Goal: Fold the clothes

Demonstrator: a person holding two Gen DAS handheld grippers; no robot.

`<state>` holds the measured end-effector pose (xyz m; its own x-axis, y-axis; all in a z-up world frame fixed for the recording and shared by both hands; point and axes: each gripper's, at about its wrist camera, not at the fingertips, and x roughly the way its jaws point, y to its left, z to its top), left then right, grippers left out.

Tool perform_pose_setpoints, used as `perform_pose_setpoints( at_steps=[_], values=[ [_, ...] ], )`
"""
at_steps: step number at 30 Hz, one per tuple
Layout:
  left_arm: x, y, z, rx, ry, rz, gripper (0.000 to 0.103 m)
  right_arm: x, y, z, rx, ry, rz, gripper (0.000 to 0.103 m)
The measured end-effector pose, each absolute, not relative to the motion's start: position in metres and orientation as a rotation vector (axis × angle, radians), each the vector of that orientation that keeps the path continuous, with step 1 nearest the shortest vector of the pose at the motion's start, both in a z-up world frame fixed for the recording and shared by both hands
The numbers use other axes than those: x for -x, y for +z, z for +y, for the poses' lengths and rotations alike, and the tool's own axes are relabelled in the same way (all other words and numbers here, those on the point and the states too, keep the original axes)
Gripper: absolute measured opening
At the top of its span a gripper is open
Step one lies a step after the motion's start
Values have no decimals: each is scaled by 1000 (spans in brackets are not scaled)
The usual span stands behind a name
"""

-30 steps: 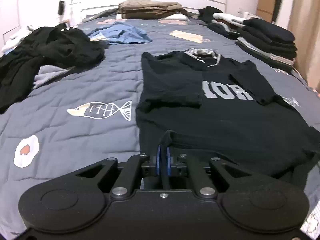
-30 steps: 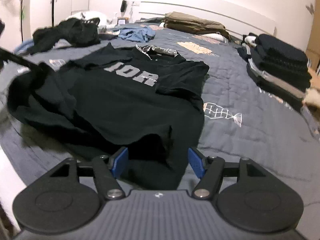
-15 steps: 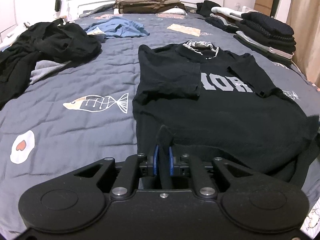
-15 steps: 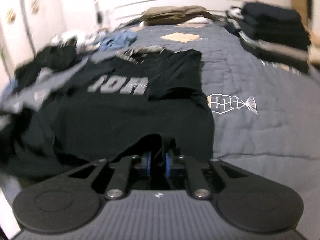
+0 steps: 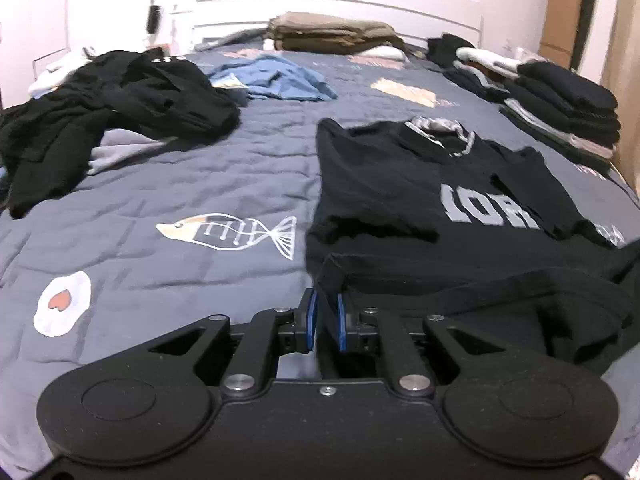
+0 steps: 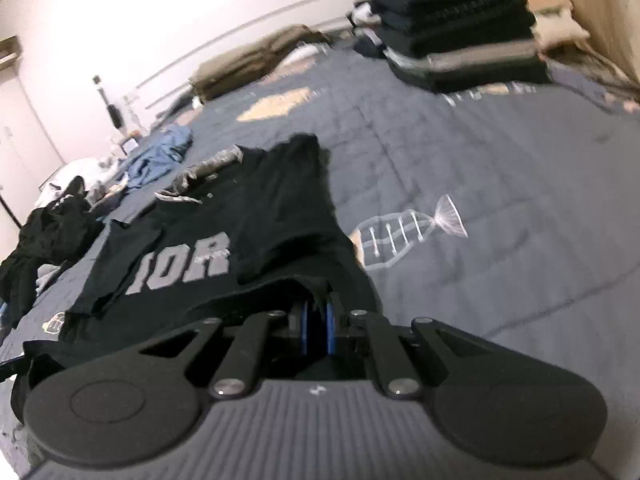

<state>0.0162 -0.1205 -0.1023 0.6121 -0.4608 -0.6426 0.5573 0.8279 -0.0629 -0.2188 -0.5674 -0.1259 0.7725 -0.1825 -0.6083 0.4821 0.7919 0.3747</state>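
Grey quilted bed (image 5: 224, 184) w/ fish prints carries a black T-shirt (image 5: 400, 200) laid flat toward its near edge, both sleeves folded in. Left gripper (image 5: 325, 318) & right gripper (image 6: 316, 322) each pinch a bottom hem corner, jaws nearly closed on cloth. Risk: thin hem slipping out mid-lift, or uneven pull skewing the fold & undoing the sleeves.

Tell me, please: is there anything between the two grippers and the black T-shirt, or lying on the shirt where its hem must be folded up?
Nothing visible. The left gripper and right gripper both already pinch the hem of the black T-shirt, and its spread body carries only its own folded-in sleeves.
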Motion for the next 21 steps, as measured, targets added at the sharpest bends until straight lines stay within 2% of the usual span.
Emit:
perform_pose_setpoints(
  at_steps=[5, 11, 14, 15, 16, 17, 18, 19, 20, 21],
  values=[
    [-24, -101, -123, -147, -562, 663, 6, 237, -97, -570, -617, -355, 435, 8],
    [-34, -99, -126, -145, -528, 623, 6, 218, -115, -578, -613, -397, 522, 8],
    [-42, -112, -134, -196, -544, 705, 8, 202, -133, -578, -578, -409, 620, 9],
    [-42, -114, -134, -197, -542, 719, 9, 197, -138, -578, -566, -413, 653, 12],
    [-42, -114, -133, -197, -545, 730, 14, 199, -136, -576, -554, -408, 650, 14],
    [-40, -111, -130, -193, -557, 727, 24, 201, -133, -575, -543, -404, 646, 16],
    [-37, -106, -126, -181, -566, 712, 34, 204, -129, -574, -541, -394, 644, 23],
    [-35, -101, -123, -169, -575, 696, 54, 207, -125, -574, -542, -391, 637, 34],
    [-33, -97, -119, -152, -583, 684, 64, 214, -121, -574, -544, -383, 615, 39],
    [-32, -93, -115, -126, -595, 684, 64, 218, -118, -573, -544, -371, 598, 46]
  ],
)
